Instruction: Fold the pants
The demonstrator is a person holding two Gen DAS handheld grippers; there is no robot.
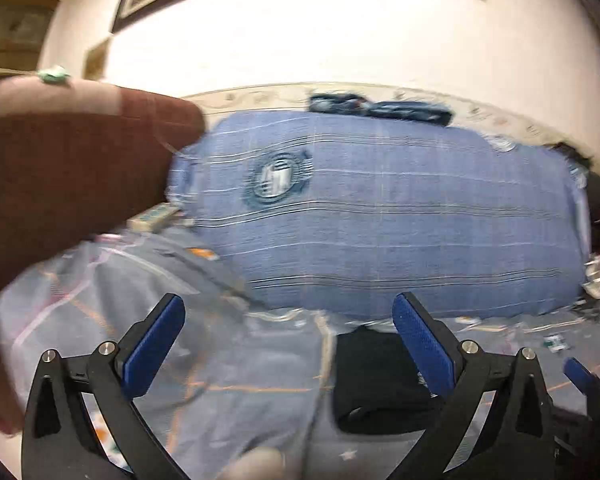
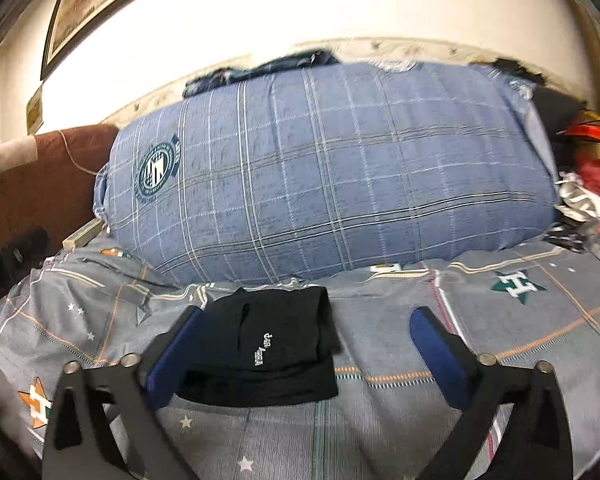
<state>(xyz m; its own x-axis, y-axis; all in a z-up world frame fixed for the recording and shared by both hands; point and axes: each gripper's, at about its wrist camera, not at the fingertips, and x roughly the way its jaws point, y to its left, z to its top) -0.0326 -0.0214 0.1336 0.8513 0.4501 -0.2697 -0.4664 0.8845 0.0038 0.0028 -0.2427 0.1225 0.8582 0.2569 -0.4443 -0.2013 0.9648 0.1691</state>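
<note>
The black pants (image 2: 268, 348) lie folded into a small flat bundle on the grey patterned bed cover (image 2: 500, 320), with white lettering on top. My right gripper (image 2: 306, 318) is open and empty above the bed, and the bundle lies between its blue fingers, close to the left one. My left gripper (image 1: 288, 312) is open and empty, held above the bed to the left of the pants (image 1: 380, 384). The left wrist view is blurred. The tip of my right gripper (image 1: 580, 376) shows at its right edge.
A large blue checked pillow (image 2: 320, 168) with a round crest stands behind the pants against the wall. A brown sofa arm (image 1: 60, 184) is at the left. Dark folded clothes (image 2: 260, 70) lie on top of the pillow. Red and black clutter (image 2: 592, 168) sits at the right.
</note>
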